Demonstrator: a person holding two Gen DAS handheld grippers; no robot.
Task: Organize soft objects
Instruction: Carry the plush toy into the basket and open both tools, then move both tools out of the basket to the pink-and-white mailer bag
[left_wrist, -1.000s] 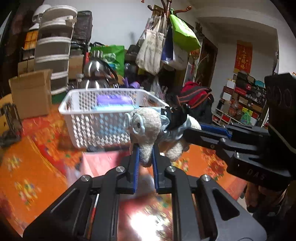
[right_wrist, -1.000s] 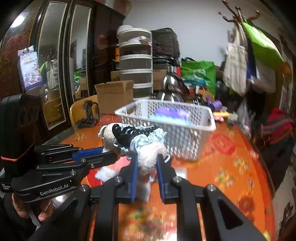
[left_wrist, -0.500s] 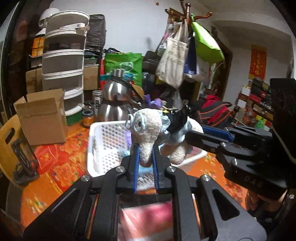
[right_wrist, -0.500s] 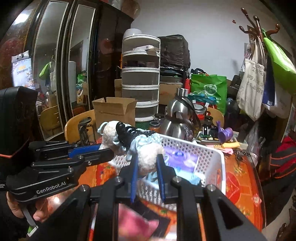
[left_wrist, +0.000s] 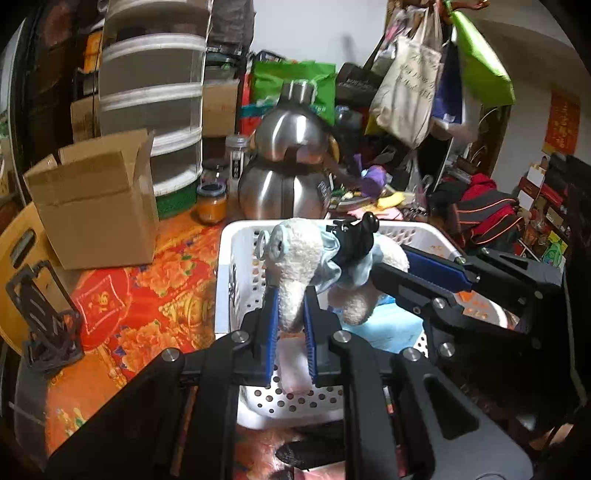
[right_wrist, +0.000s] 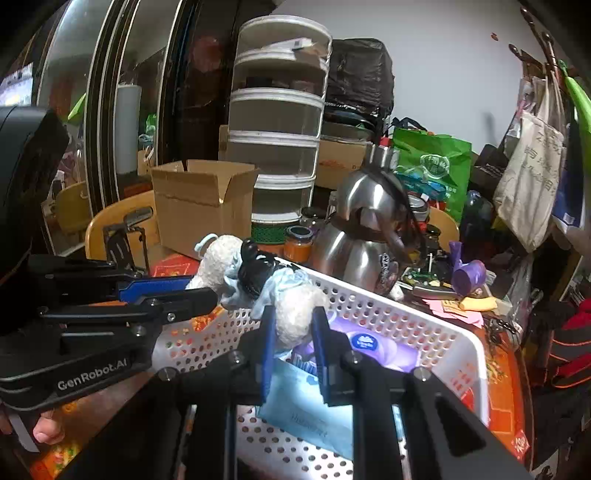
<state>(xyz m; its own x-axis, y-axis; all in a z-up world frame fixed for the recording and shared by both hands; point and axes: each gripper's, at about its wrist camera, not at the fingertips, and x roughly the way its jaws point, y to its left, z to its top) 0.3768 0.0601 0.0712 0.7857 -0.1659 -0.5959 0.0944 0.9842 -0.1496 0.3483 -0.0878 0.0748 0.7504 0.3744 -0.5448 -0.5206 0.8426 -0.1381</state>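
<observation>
Left tool (left_wrist: 290, 315) and right tool (right_wrist: 293, 332) each clamp the plush toy (left_wrist: 310, 254); it hangs above the white basket (right_wrist: 454, 343).

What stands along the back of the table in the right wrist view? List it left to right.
Open brown cardboard box → tall stack of round white tiered containers → small orange-filled glass jar with dark lid → shiny steel kettle → purple plastic scoop.

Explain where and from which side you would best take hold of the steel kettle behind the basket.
Grip the dark handle arching over the steel kettle, coming from above. Its rounded, polished body looks too wide and slippery for two fingers, and the white basket blocks the near side.
</observation>
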